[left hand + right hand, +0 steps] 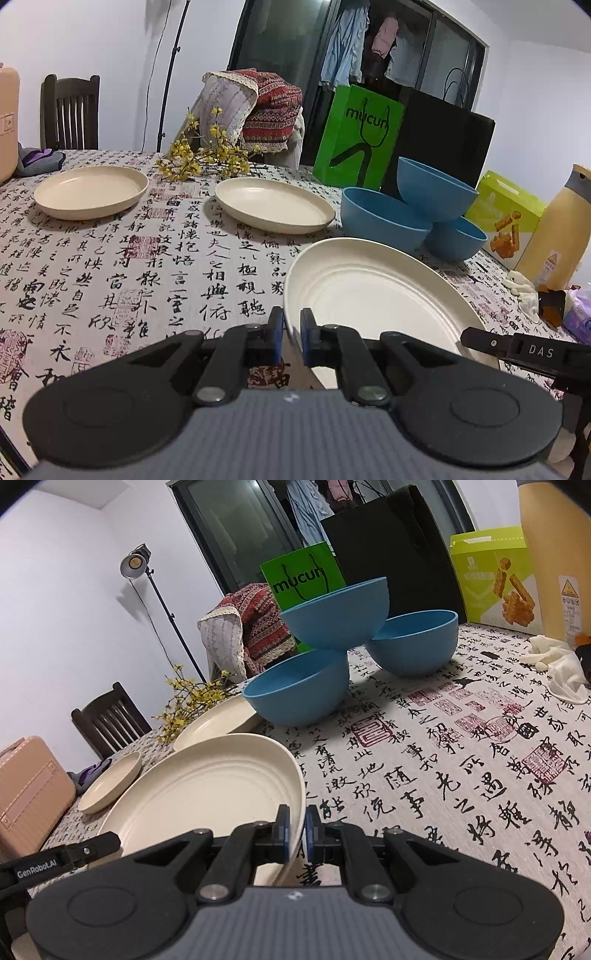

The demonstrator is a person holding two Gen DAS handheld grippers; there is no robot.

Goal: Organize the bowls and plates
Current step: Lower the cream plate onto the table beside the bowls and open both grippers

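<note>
A large cream plate (376,295) (207,794) is held from both sides near the table's front edge. My left gripper (291,332) is shut on its left rim, and my right gripper (296,830) is shut on its right rim. Two smaller cream plates (90,190) (273,205) lie farther back on the patterned tablecloth (147,266). Behind the held plate are three blue bowls: two (384,218) (456,238) stand on the cloth and the third (436,190) rests on top of them. The same bowl pile (336,616) appears in the right wrist view.
A green bag (360,134) and a black bag (443,140) stand behind the bowls. A snack box (506,218), a yellow bottle (557,229) and crumpled white cloth (524,291) are at the right. Yellow flowers (199,155) lie at the back, with a chair (70,110) and a pink suitcase (29,794) at the left.
</note>
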